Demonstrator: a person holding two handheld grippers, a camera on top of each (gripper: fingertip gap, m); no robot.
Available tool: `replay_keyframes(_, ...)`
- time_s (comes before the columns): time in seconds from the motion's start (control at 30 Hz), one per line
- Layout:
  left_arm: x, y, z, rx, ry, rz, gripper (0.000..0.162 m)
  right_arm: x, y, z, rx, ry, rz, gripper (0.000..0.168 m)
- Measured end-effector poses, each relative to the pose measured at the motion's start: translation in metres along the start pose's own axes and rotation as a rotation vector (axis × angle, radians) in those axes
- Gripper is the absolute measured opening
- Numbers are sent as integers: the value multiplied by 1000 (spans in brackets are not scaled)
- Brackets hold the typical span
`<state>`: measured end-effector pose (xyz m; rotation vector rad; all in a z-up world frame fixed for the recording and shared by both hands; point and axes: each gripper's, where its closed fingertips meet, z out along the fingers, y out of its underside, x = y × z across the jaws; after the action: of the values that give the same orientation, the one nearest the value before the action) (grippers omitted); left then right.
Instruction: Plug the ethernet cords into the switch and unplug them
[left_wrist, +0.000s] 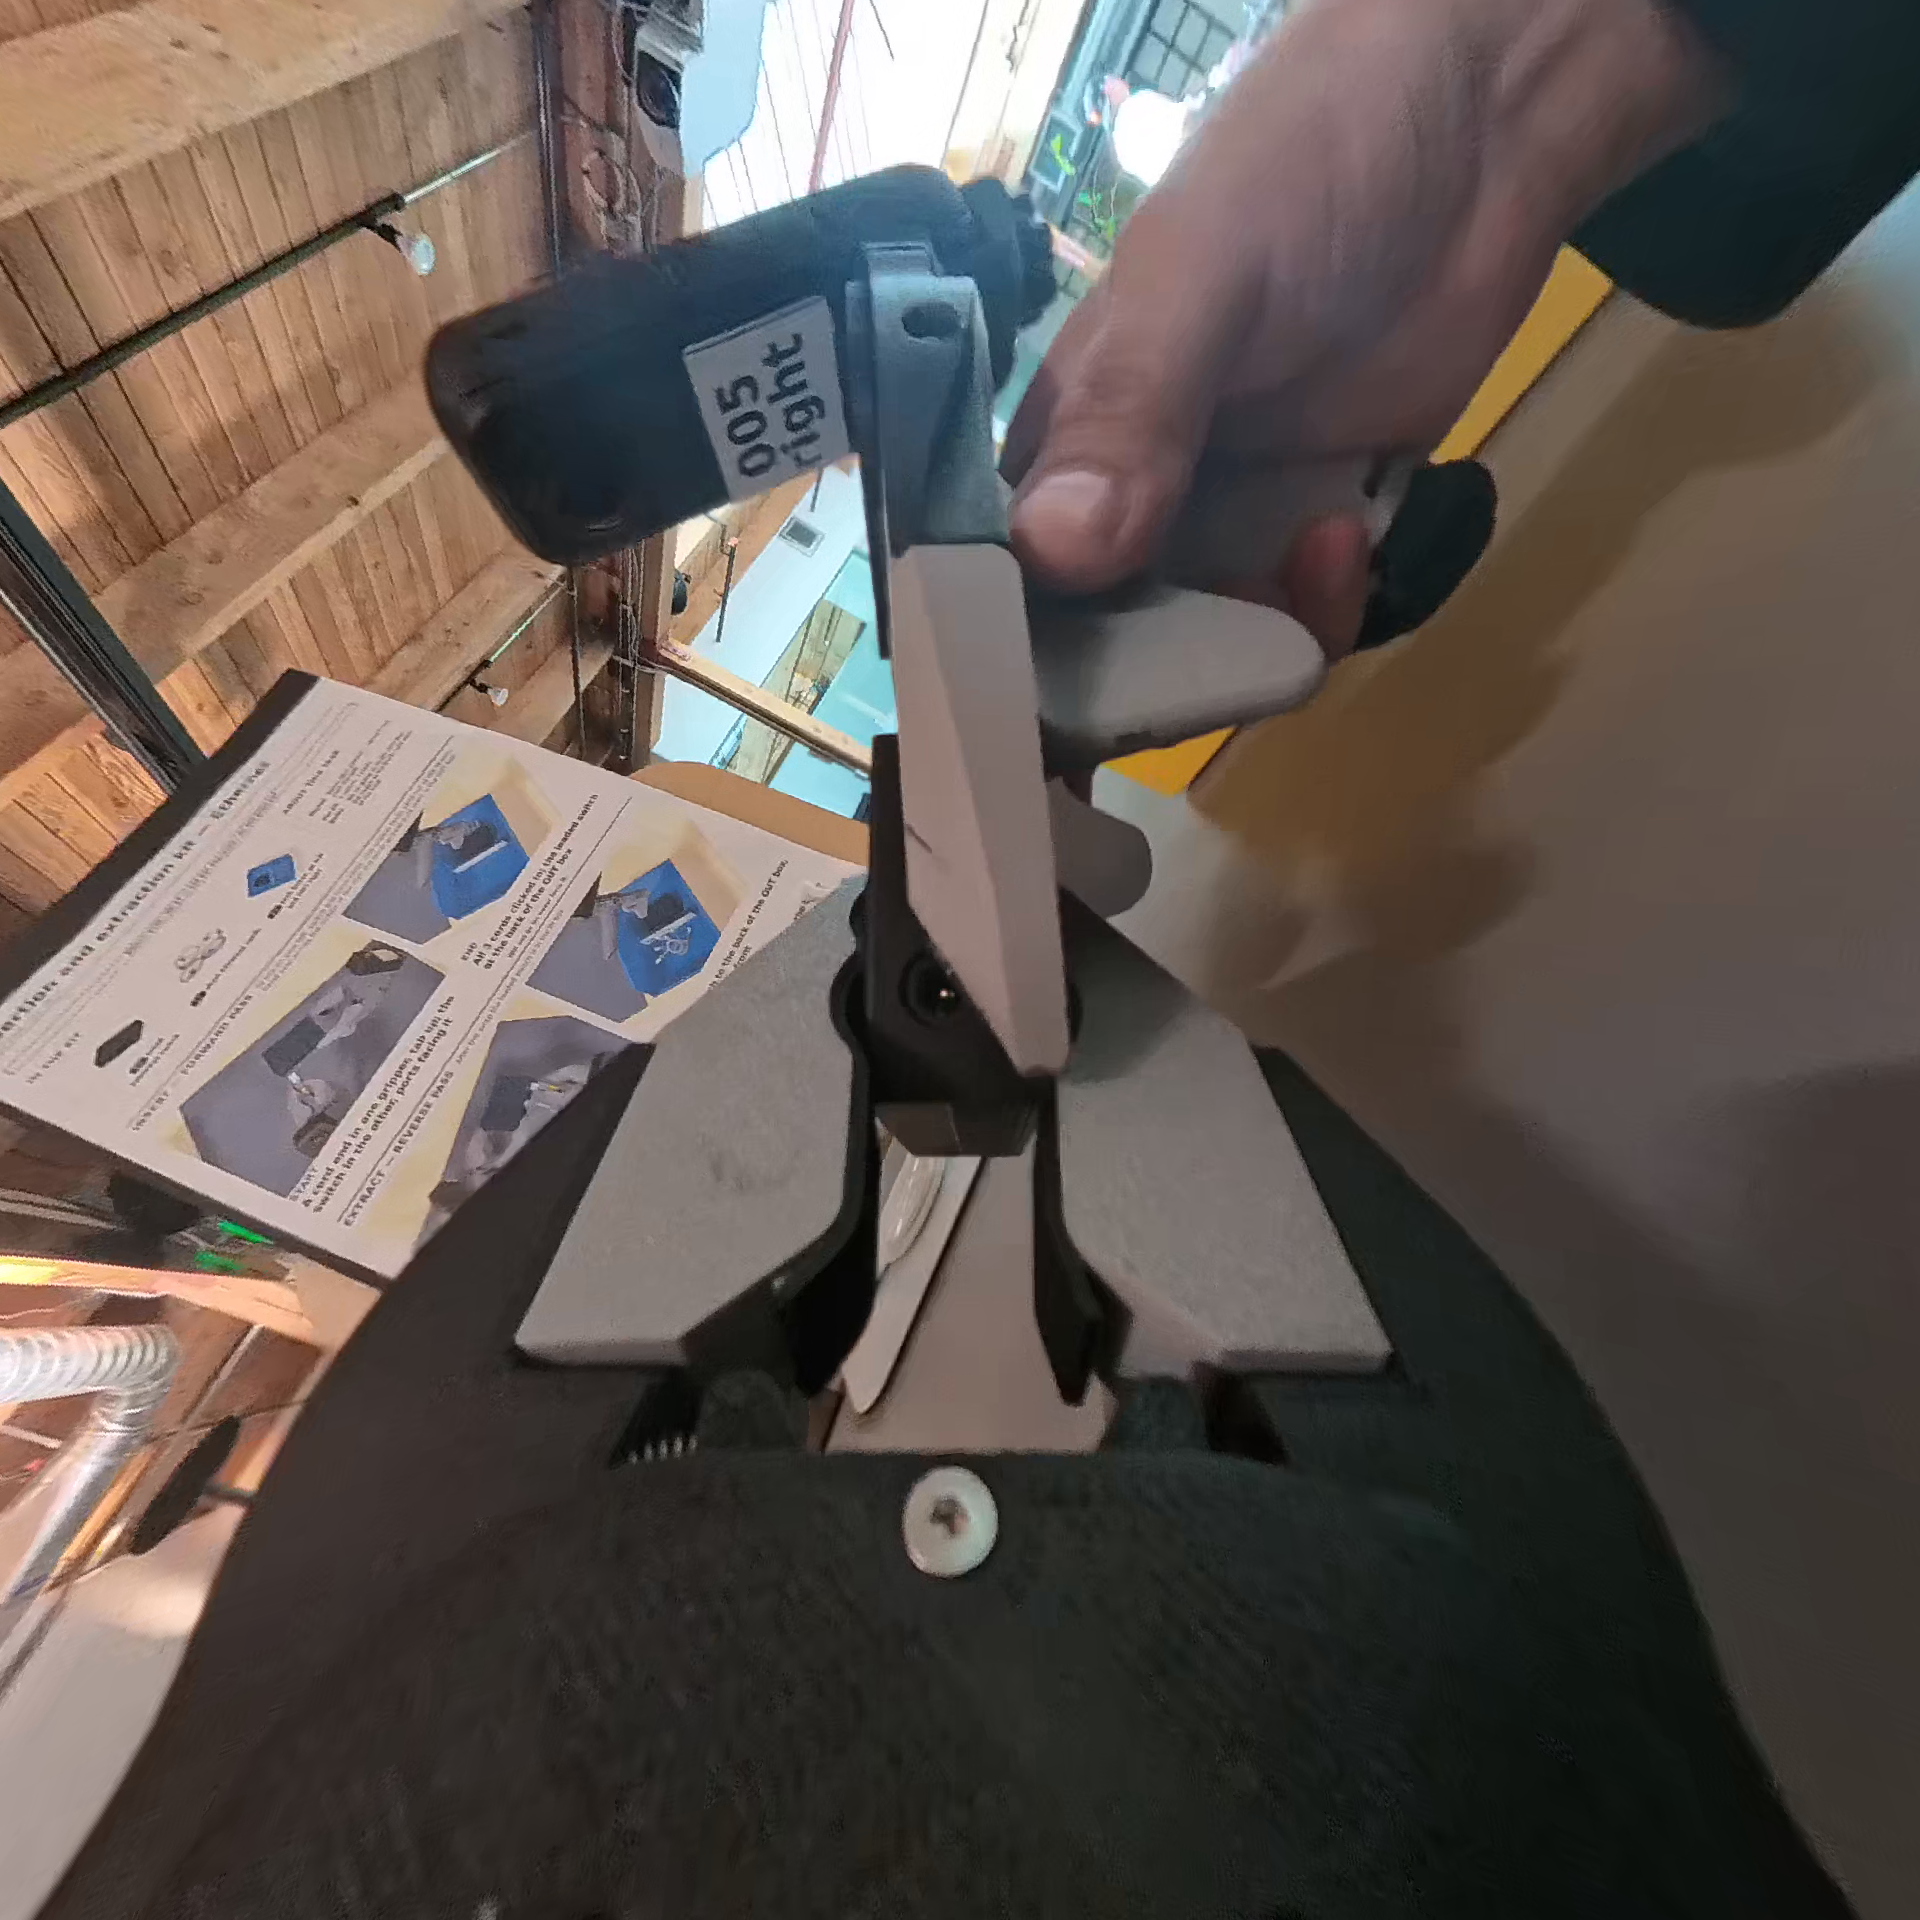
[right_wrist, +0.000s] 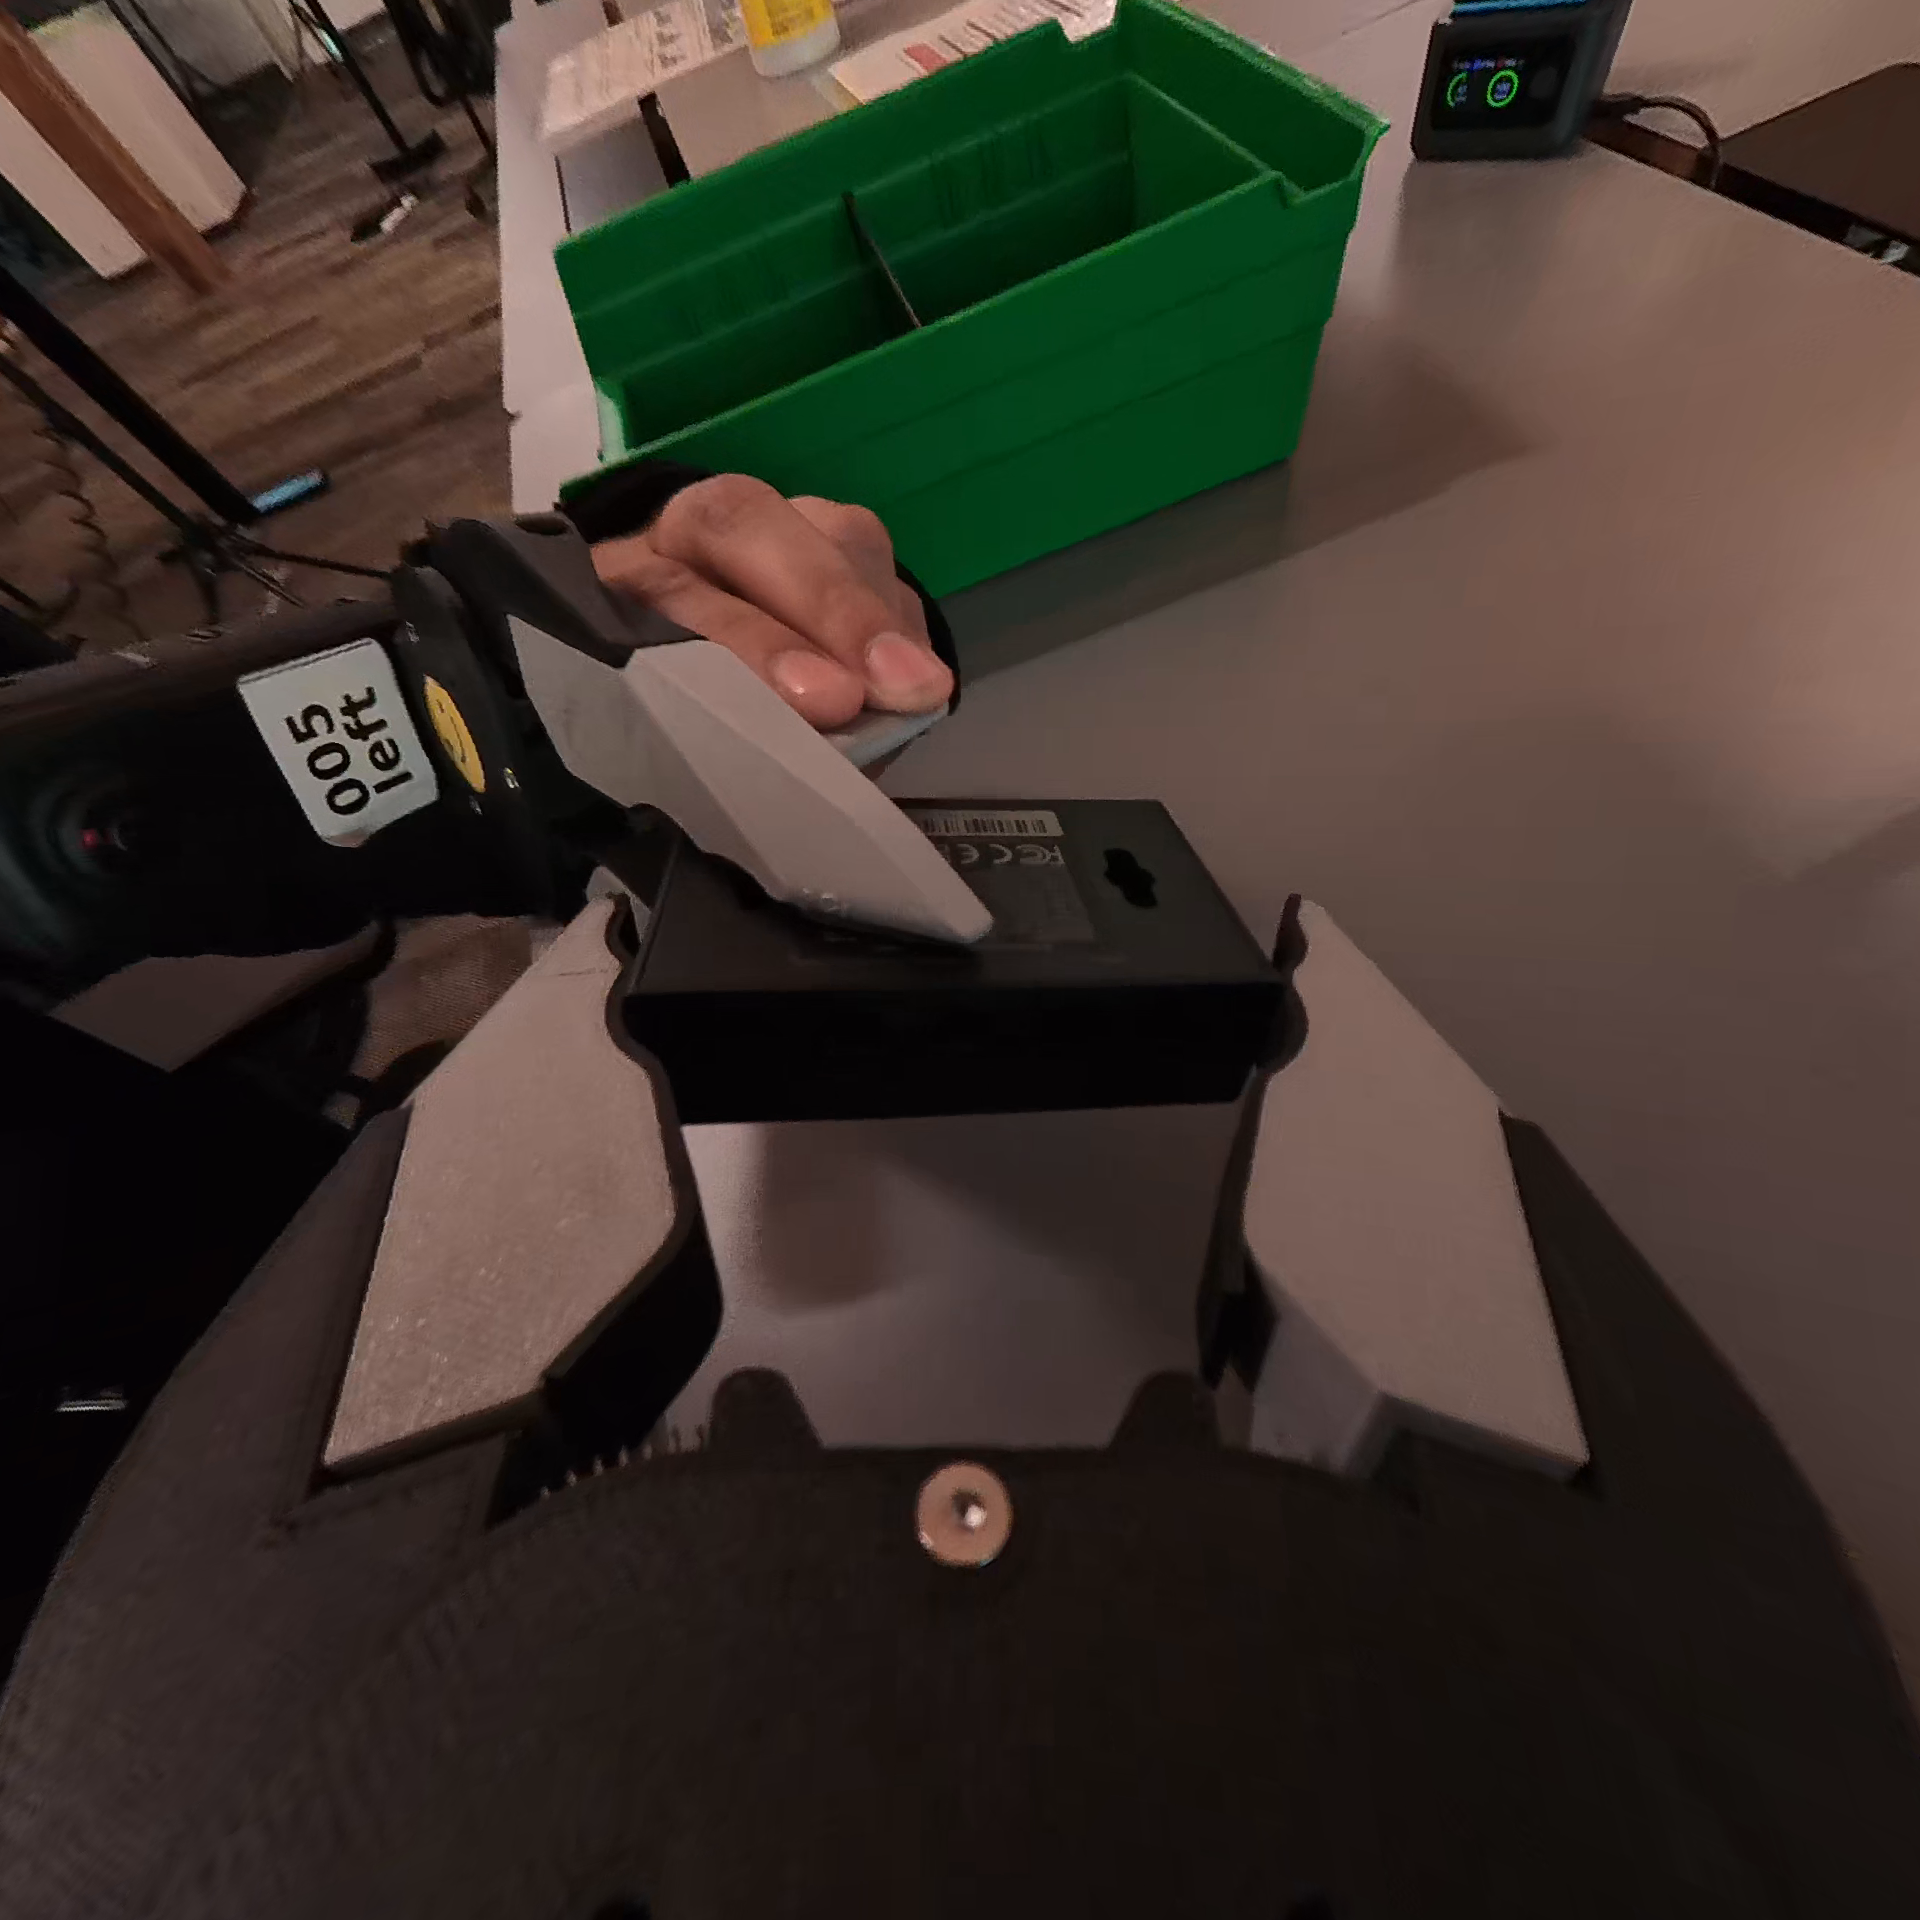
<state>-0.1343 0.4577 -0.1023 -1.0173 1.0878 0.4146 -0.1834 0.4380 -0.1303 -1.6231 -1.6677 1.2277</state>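
The right gripper holds the black switch by its two ends above the grey table, underside up. The left gripper reaches in from the side, fingers nearly together pinching the switch's edge. A green bin stands just behind, on the table.

Bench: grey, matte top. Carries a green divided bin. Small lit-screen device at far edge.
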Motion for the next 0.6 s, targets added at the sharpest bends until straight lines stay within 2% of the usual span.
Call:
replay_keyframes(0.2,1,1,1,4,-11,-7,27,-1,-1,1,20,-56,44,116)
replay_keyframes(0.37,0,6,2,-15,13,-91,26,4,-2,-2,48,-71,98,116)
replay_keyframes(0.5,-9,13,-1,-34,-18,-134,26,14,-10,-24,96,-44,139,116)
replay_keyframes(0.6,-11,23,1,-75,-22,-166,21,30,-19,-56,132,21,154,116)
